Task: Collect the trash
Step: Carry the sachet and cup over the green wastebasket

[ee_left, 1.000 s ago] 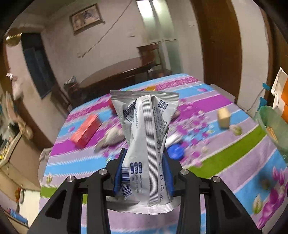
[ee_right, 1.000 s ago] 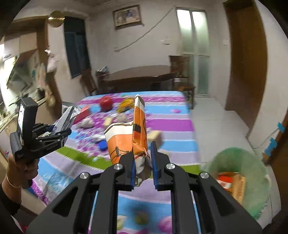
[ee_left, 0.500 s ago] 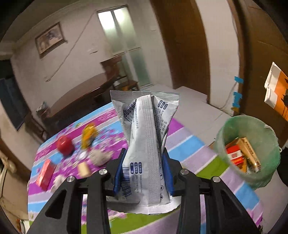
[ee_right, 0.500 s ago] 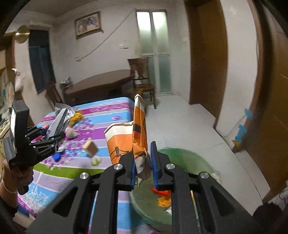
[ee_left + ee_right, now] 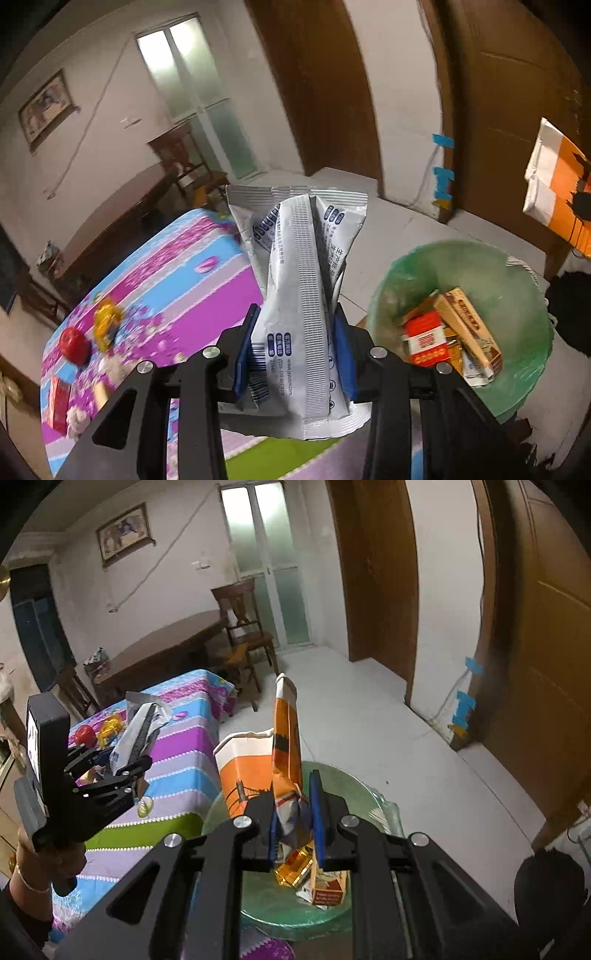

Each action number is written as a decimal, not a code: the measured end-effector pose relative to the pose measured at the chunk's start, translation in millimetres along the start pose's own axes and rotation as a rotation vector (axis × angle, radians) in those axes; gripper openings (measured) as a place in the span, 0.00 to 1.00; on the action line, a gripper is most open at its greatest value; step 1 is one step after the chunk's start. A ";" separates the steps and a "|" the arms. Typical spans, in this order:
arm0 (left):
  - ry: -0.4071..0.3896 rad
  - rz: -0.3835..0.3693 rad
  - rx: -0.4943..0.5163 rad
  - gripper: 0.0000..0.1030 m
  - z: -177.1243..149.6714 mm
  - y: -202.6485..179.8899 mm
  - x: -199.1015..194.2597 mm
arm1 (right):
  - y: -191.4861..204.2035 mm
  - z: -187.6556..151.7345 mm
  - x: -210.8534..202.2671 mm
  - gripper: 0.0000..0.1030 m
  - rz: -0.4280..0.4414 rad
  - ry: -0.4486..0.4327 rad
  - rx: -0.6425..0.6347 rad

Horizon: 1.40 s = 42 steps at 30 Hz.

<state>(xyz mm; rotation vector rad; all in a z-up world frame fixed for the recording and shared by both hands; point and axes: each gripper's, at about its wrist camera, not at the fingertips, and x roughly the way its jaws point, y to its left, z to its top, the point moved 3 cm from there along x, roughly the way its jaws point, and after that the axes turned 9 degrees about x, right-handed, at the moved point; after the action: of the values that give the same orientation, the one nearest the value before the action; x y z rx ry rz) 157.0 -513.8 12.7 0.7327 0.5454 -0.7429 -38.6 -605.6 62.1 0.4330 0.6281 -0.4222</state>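
My left gripper (image 5: 295, 350) is shut on a silver snack wrapper (image 5: 299, 280) with blue print, held upright above the table's corner, left of a green trash bin (image 5: 517, 280) on the floor. The bin holds red and tan boxes (image 5: 443, 332). My right gripper (image 5: 295, 812) is shut on a crumpled orange and white paper cup (image 5: 266, 768), directly over the bin (image 5: 365, 794). The cup also shows at the right edge of the left wrist view (image 5: 554, 188). The left gripper with its wrapper (image 5: 138, 731) shows in the right wrist view.
The table has a striped purple, blue and green cloth (image 5: 177, 266) with a red apple (image 5: 75, 345), a yellow item (image 5: 107, 325), a red box (image 5: 57, 402) and small scraps. A dark wooden table and chair (image 5: 240, 627) stand behind. A brown door (image 5: 546, 664) is at the right.
Both grippers swung right from the table toward the bin. The right gripper now hangs over the bin and the left gripper is beside it. Both still hold their items.
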 end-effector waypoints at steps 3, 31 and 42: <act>-0.002 -0.043 0.033 0.38 10.3 -18.0 6.9 | -8.4 -0.1 2.0 0.13 -0.015 0.032 0.025; 0.054 -0.169 0.147 0.38 23.9 -80.5 44.9 | -32.5 -1.9 19.7 0.13 -0.112 0.150 0.041; 0.062 -0.181 0.163 0.38 27.1 -86.0 51.4 | -29.5 -3.5 27.1 0.13 -0.129 0.179 0.026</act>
<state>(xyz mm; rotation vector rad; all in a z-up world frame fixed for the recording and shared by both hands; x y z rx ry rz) 128.5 -599.5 -38.6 0.8673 0.6183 -0.9437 -35.2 -634.9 34.7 0.4598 0.8280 -0.5188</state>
